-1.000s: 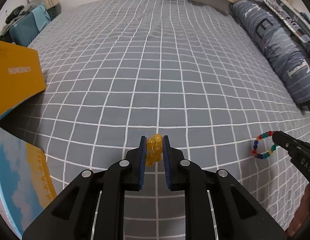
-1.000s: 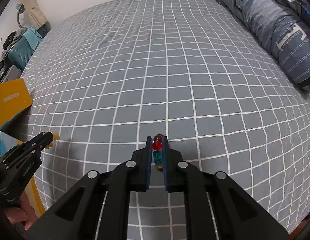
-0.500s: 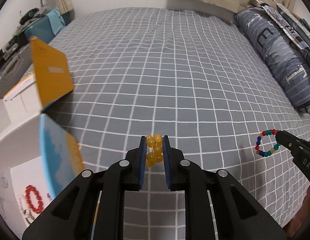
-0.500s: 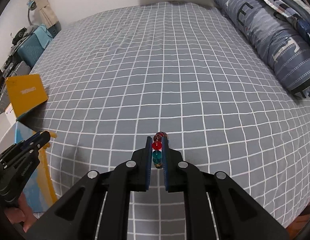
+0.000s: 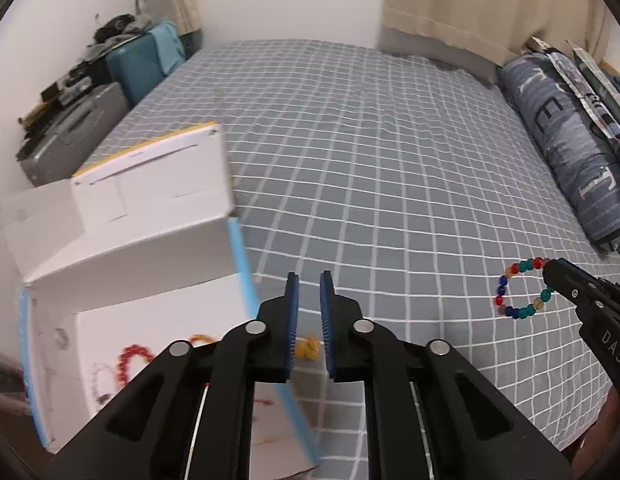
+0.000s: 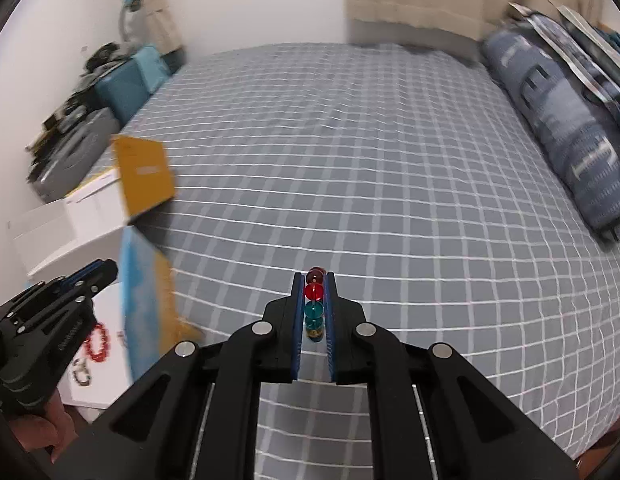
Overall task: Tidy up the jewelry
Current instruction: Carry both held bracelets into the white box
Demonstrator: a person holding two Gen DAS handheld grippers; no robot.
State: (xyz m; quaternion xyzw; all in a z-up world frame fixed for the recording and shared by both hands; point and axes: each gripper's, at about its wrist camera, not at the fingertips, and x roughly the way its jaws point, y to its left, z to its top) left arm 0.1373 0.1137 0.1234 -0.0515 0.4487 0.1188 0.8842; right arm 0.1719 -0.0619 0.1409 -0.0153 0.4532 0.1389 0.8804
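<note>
— Left side, report.
— My left gripper [image 5: 308, 300]: jaws parted, nothing between the blue pads. The yellow bead bracelet [image 5: 308, 347] shows blurred below the gap, just by the blue edge of the open white cardboard box [image 5: 121, 256]; whether it touches the box I cannot tell. A red bead bracelet [image 5: 131, 358] lies on the box floor, with other small pieces too blurred to name.
— Right side?
— My right gripper [image 6: 314, 304]: jaws clenched on the multicoloured bead bracelet [image 6: 314, 306], red and teal beads stacked between the pads. From the left wrist view the loop hangs from the jaw tips above the grey checked bedsheet [image 5: 370, 152].
— Position of each?
— Left over the box's near edge, at the bed's left side. Right well apart, out over the sheet. Blue patterned bolster pillow [image 6: 562, 136] along the far right.
</note>
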